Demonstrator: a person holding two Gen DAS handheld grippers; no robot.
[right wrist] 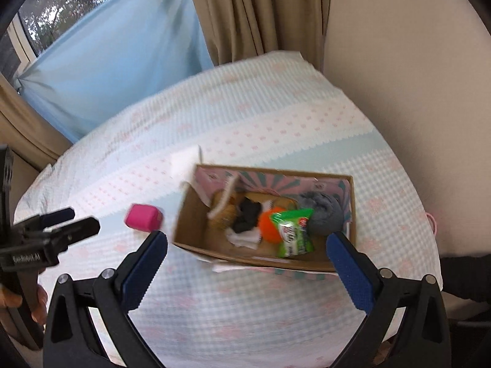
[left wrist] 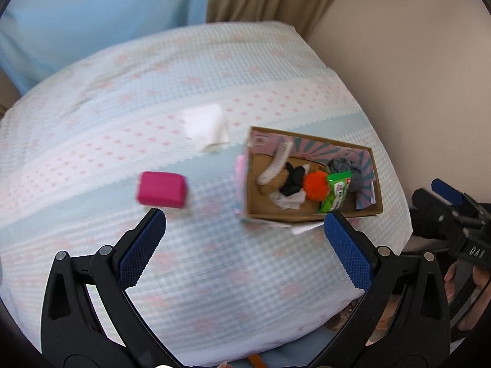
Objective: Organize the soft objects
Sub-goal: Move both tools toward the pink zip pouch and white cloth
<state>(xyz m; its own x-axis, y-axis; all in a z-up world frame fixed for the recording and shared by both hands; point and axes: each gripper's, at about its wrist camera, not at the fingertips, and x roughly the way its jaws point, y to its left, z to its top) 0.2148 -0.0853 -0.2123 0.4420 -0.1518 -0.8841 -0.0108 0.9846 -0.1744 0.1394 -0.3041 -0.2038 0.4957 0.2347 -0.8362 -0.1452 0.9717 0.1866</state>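
An open cardboard box (left wrist: pixel 313 213) (right wrist: pixel 196 214) sits on the bed. It holds a grey sock ball (left wrist: pixel 349 168) (right wrist: pixel 322 211), an orange pompom (left wrist: pixel 316 185) (right wrist: pixel 270 224), a green packet (left wrist: pixel 336 193) (right wrist: pixel 294 233), black and white cloth (left wrist: pixel 291 184) (right wrist: pixel 248 217) and a brown plush (right wrist: pixel 227 211). A pink block (left wrist: pixel 162 189) (right wrist: pixel 142 217) lies on the bed left of the box. My left gripper (left wrist: pixel 245 224) is open and empty above the bed. My right gripper (right wrist: pixel 247 245) is open and empty, near the box's front edge.
A white object (left wrist: pixel 204 127) (right wrist: pixel 185 161) lies behind the box. The bed (left wrist: pixel 214 276) (right wrist: pixel 245 306) has a checked blue and pink cover. A wall runs along the right. Curtains (right wrist: pixel 254 12) hang at the back.
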